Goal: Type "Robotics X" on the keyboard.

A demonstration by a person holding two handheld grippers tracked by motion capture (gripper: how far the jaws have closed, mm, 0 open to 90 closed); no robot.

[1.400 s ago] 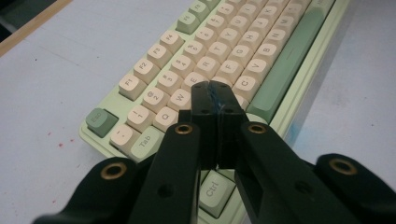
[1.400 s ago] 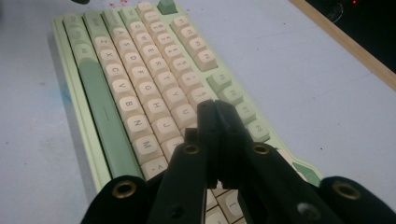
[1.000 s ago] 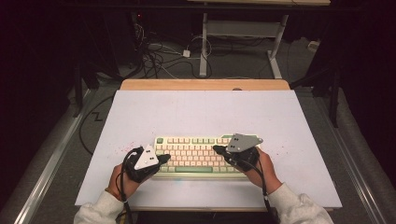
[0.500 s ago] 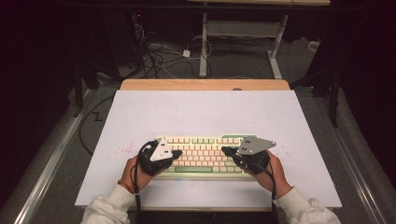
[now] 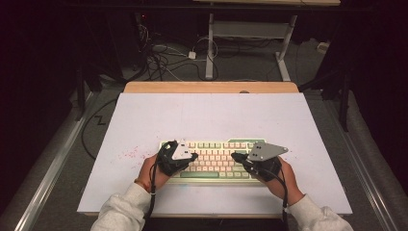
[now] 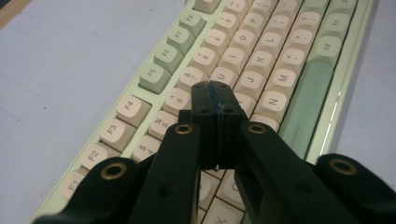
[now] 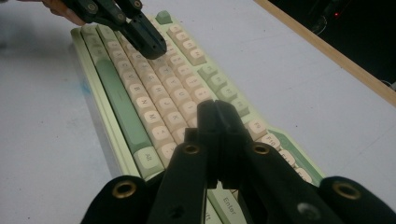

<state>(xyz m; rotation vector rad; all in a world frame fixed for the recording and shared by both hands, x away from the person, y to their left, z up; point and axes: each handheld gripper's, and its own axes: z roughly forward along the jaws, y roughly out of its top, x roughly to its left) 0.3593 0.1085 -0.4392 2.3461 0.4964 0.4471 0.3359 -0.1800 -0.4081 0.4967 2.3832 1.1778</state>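
A cream and pale-green keyboard lies on the white table top, near its front edge. My left gripper is shut, its tips hovering over the left half of the keys, near the upper letter and number rows. My right gripper is shut too, and its tips hang over the right half of the keyboard. In the right gripper view the left gripper shows at the far end above the keys. Neither gripper holds anything; whether the tips touch keys I cannot tell.
Red specks mark the table left of the keyboard. A wooden strip runs along the far edge. Beyond it, cables and a white desk frame stand on the dark floor. Metal rails flank the table.
My left gripper has slid right, from the keyboard's left end to over its left keys. The right gripper has shifted slightly right.
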